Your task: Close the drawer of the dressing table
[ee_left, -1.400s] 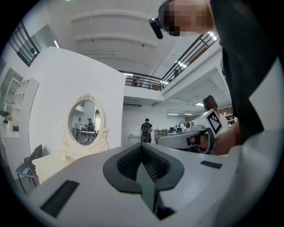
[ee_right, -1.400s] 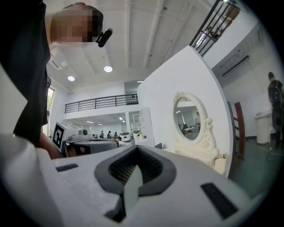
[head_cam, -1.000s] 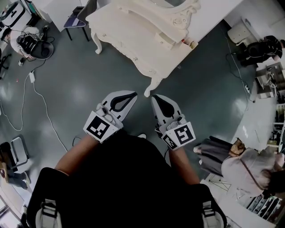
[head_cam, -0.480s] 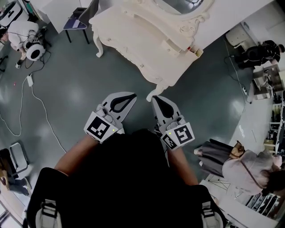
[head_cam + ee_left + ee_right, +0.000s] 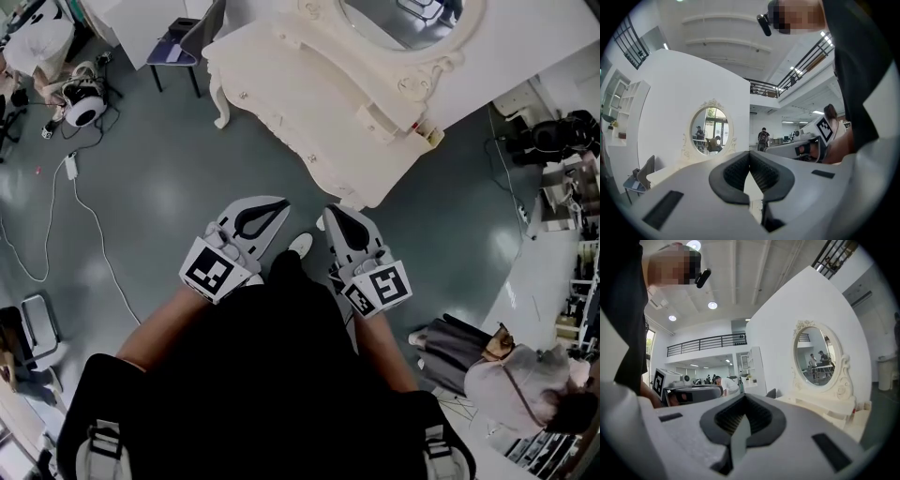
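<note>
Seen from the head view, a white cable (image 5: pixel 84 206) trails over the grey floor (image 5: pixel 169 169) at the far left, and a dark chair (image 5: pixel 183 42) stands by the left end of the cream dressing table (image 5: pixel 309 84). The table runs diagonally across the top of the picture. Below it the left gripper (image 5: pixel 274 206) and the right gripper (image 5: pixel 330 217) point side by side at its near corner, close to one carved leg (image 5: pixel 361 192) but apart from it. A white shoe (image 5: pixel 300 246) shows between them. Only this view shows the table top from above. Beside the foot of the oval mirror (image 5: pixel 403 19), towards the right, a small drawer (image 5: pixel 398 122) seems to jut from its block, though how far it is out cannot be told. A person (image 5: pixel 525 375) sits at the lower right. The left gripper view gives what the head view cannot. Its jaws are clenched tip to tip with nothing between them, the mirror stands upright on a white wall, and the other gripper is held level at the right. The right gripper view shows its jaws clenched and empty too. The left gripper is at its left edge, and the mirror and table are off to the right, well apart from the tips.
</note>
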The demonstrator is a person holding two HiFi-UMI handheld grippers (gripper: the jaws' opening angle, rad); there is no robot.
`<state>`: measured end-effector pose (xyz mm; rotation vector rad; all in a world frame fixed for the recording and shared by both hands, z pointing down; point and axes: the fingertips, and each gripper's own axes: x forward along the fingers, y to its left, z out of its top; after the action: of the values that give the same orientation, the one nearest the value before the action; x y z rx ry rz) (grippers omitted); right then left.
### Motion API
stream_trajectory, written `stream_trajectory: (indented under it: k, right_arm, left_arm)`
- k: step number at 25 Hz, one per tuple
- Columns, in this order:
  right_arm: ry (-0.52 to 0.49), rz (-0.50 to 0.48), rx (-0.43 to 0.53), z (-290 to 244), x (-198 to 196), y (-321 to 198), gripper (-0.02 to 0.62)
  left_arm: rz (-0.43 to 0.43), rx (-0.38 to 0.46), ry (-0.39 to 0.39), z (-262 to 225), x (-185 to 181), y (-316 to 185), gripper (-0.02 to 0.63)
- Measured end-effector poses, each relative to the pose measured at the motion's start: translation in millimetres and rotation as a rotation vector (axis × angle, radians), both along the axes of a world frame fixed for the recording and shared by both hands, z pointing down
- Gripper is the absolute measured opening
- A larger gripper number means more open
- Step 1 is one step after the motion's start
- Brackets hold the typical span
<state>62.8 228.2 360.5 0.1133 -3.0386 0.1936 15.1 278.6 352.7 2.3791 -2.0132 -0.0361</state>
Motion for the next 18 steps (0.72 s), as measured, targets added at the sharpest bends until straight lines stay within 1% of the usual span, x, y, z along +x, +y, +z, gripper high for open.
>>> stream_trajectory:
  k: [9, 13, 18]
  right_arm:
    - [-0.018, -0.012, -0.006, -8, -46, -77, 0.002]
    - [-0.01, 0.0, -0.011, -9, -52, -115, 0.002]
    - [-0.002, 0.018, -0.022, -9, -55, -158, 0.002]
  left_arm:
    - [-0.007, -0.018, -0.015, -9, -42, -76, -0.008]
    - [0.008, -0.024, -0.023, -12, -50, -115, -0.008]
    - [0.024, -0.032, -0.014, -13, -54, -158, -0.008]
